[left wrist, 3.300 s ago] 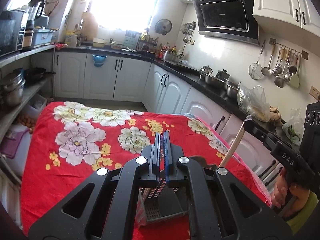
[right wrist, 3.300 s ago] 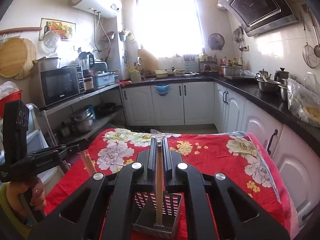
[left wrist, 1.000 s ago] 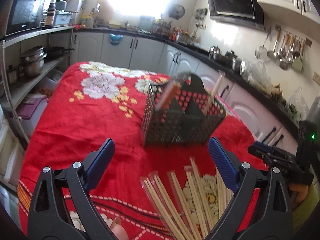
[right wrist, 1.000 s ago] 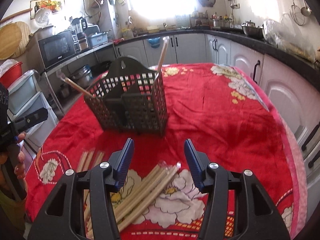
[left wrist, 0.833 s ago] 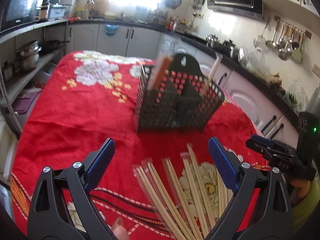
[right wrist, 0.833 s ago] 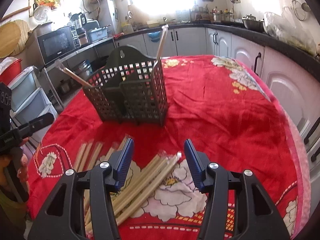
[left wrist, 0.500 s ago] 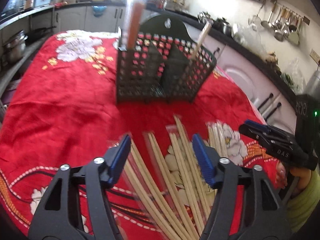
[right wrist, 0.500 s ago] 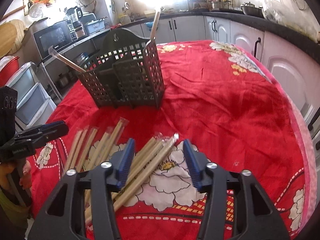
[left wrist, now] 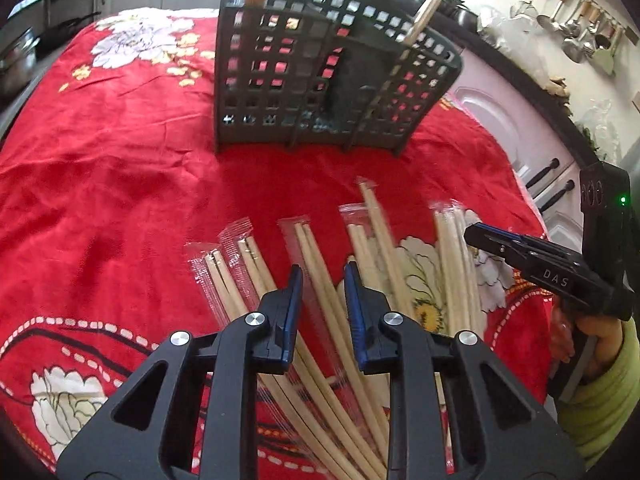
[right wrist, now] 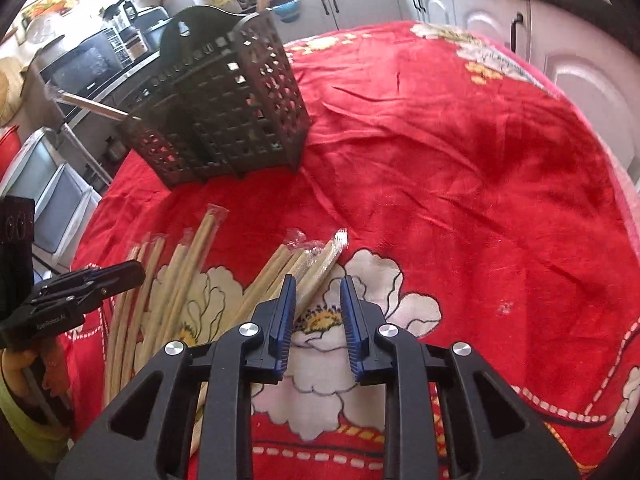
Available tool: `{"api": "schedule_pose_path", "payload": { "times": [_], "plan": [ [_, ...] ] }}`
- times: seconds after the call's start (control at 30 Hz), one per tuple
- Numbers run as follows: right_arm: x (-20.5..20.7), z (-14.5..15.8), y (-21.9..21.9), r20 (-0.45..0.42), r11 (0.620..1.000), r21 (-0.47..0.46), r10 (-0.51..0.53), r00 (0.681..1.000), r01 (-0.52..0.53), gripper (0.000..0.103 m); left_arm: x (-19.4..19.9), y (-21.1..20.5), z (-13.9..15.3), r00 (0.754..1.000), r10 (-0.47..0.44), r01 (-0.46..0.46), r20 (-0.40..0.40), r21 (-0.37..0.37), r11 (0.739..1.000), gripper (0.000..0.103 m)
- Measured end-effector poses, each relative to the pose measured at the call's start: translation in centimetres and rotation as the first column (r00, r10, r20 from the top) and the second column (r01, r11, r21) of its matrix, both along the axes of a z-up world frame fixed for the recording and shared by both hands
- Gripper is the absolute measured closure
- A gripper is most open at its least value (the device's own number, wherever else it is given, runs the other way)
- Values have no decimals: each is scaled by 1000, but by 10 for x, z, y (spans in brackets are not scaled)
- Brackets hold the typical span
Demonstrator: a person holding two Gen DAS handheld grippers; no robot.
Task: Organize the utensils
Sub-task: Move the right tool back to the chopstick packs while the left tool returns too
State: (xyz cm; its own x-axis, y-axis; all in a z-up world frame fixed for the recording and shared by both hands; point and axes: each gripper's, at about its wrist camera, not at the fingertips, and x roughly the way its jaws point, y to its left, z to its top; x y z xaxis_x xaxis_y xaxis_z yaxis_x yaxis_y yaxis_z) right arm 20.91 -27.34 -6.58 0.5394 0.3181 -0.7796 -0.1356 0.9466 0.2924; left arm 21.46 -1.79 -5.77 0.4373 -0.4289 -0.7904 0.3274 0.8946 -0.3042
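Where wrapped bamboo chopsticks [left wrist: 320, 276] lie — perforated plastic caddy [left wrist: 320, 76], seemingly

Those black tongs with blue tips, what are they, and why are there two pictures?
A person holds a grabbing tool in each hand, and each tool carries a camera, so each picture looks along one tool.

In the left-hand picture, the left tongs have just been closing around one wrapped pair of chopsticks; I cannot tell if they pinch it yet. The right tongs show at the side.

In the other picture, the right tongs have been closing over the bundle of chopsticks too.

Everything lies on a red flowery cloth. Behind stands a dark holey basket with a few sticks already inside.
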Motion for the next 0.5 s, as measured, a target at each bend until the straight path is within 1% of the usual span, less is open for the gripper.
{"api": "schedule_pose_path", "payload": {
  "times": [0.13,0.37,0.5],
  "plan": [
    [10,-4,-4,-16,999,31,-9,1000,9,81,11,-1,-8,1000,9,-9,-26,12,1000,87],
    [25,-7,-10,-41,997,69,-23,999,26,84,23,-8,-10,1000,8,-8,-19,35,999,86],
    [32,-9,-16,-56,994,99,-29,998,34,88,29,-11,-11,1000,13,-13,-21,39,999,85]
  ]
}}
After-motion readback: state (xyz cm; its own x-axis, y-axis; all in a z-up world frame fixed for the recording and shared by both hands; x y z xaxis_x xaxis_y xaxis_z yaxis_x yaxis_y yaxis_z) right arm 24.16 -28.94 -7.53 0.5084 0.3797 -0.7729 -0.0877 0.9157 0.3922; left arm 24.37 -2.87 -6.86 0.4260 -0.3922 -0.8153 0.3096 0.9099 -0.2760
